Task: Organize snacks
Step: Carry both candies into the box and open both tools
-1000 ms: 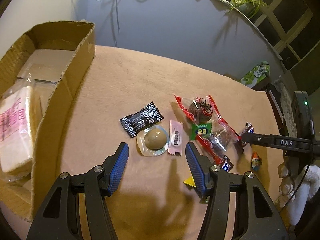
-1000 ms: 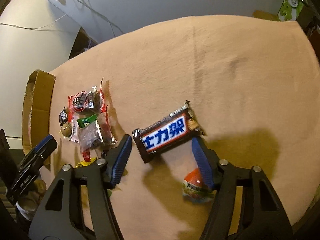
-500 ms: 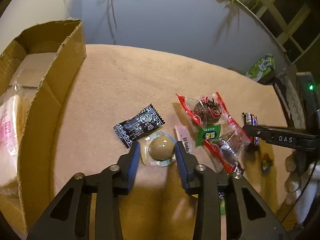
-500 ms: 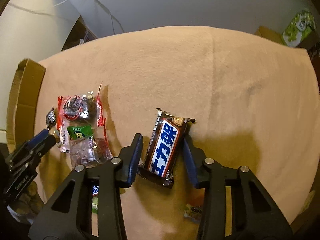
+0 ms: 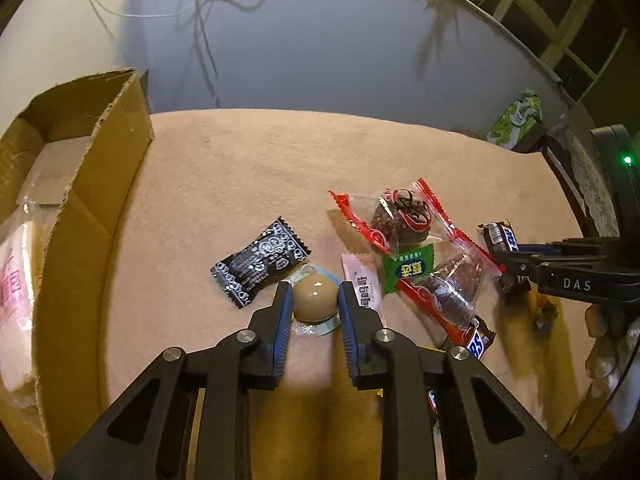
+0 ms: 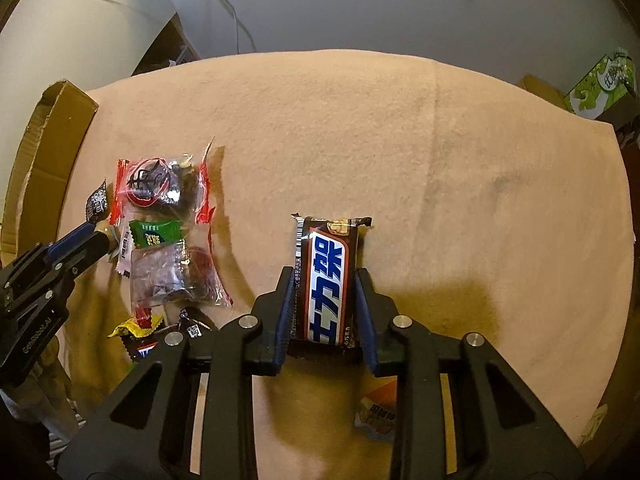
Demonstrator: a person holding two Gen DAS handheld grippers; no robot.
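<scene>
Cardboard walls of the box (image 5: 80, 184) rise at the left edge of the table (image 5: 240, 168), where a clear bag with pink print (image 5: 16, 292) lies inside. A second ago the left claw (image 5: 312, 300) stood wide above the snacks; its jaws have just been closing and its blue pads now press both sides of the round brown sweet in its clear wrapper (image 5: 314, 296). Just left of that claw lies a black patterned packet (image 5: 260, 266), touching the sweet's wrapper. Just right of it lies a pale pink sachet (image 5: 362, 280), partly under the claw's right finger, then a green sweet (image 5: 408, 268) and two red-edged clear packs (image 5: 404, 216), crowded close. A small chocolate bar (image 5: 474, 338) lies below these packs.

Further right, the right claw (image 6: 324, 300) has also just been closing from a wide stance, and the chocolate bar with blue lettering (image 6: 328, 280), earlier lying slantwise, now runs lengthwise between the fingers, clamped on both long sides. An orange-and-white wrapped sweet (image 6: 376, 412) lies below that claw's right finger.
</scene>
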